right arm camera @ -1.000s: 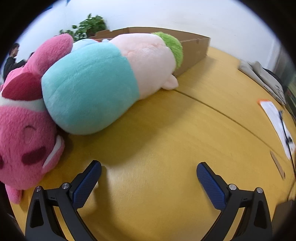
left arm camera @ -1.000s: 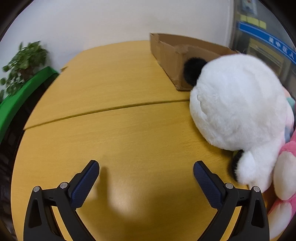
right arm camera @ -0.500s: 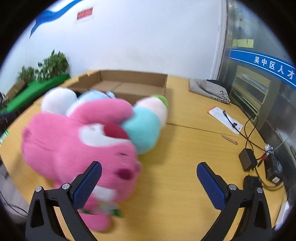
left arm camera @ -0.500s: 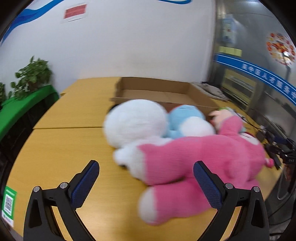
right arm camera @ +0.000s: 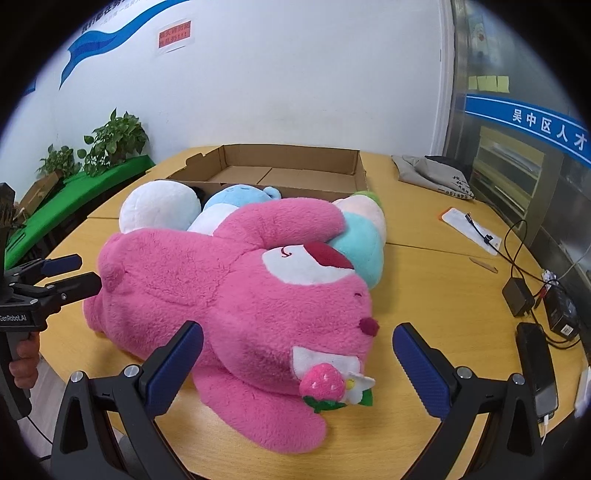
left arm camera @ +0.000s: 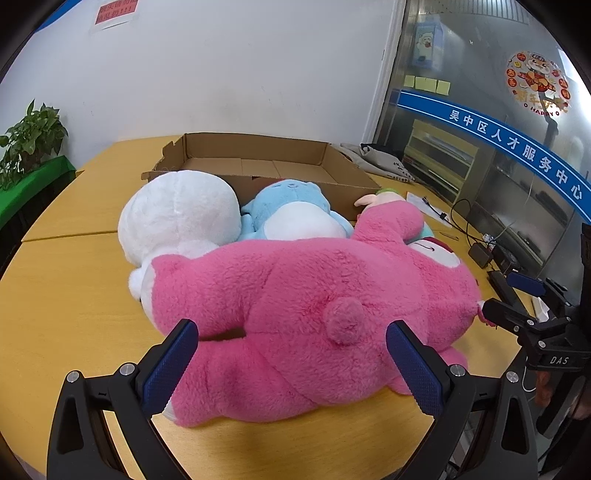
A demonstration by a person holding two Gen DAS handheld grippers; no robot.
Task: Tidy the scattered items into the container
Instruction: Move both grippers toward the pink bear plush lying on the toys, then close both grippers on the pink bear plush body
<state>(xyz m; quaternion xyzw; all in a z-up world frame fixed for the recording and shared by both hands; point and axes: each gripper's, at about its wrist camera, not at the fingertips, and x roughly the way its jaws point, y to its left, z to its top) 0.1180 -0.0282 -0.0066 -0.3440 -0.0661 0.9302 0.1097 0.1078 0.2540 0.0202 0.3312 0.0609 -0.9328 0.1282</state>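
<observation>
Left wrist view: left gripper [left arm camera: 291, 352] and right gripper [right arm camera: 297, 356], both wide and empty, flank a pink bear [left arm camera: 314, 314] mid-table, likely for a two-handed lift; box [left arm camera: 258, 166] sits behind, by the far edge

A plain white wall [left arm camera: 240, 74] closed the far side of the room, carrying a red notice [right arm camera: 174, 35] and a blue painted swoosh [right arm camera: 107, 35]. To the right stood a glass partition [left arm camera: 498, 122] crossed by a blue band with white Chinese characters [left arm camera: 517, 147], yellow sticky notes [left arm camera: 426, 83] and a round festive decal [left arm camera: 537, 83] stuck on it. Leafy potted plants [right arm camera: 114, 142] stood along a green ledge [right arm camera: 74, 195] on the left. A yellow wooden table [right arm camera: 424, 295] with a seam across it filled the foreground under even, soft light
</observation>
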